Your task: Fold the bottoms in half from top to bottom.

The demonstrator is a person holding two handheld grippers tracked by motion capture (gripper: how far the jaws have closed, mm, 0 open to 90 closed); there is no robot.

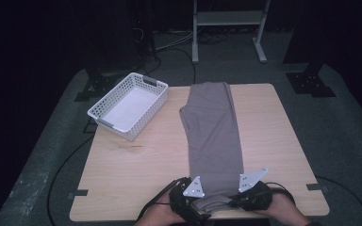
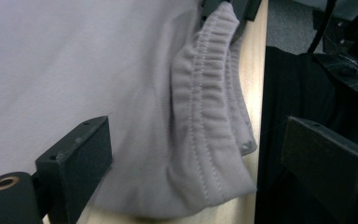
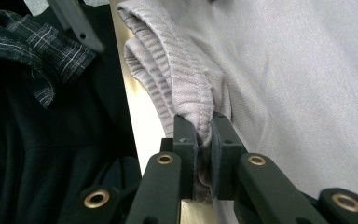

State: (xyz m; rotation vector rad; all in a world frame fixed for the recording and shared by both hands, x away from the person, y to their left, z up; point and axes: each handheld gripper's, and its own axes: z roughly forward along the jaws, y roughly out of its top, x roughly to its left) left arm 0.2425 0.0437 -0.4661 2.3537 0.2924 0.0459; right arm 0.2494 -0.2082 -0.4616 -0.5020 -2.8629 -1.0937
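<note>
Fingers [image 3: 227, 140] on the right gripper [image 3: 204, 135] are pinched tight on the waistband [image 3: 186, 88] of the grey trousers [image 1: 214, 127], fabric squeezed right between the pads. The left gripper [image 2: 186, 154] is a different story: jaws spread wide on either side of the other end of the waistband, not pressing on it. The trousers lie folded lengthwise down the middle of the wooden table [image 1: 136, 160], waistband at the near edge by the person's hands. A white basket [image 1: 128, 106] sits off to the far left.
</note>
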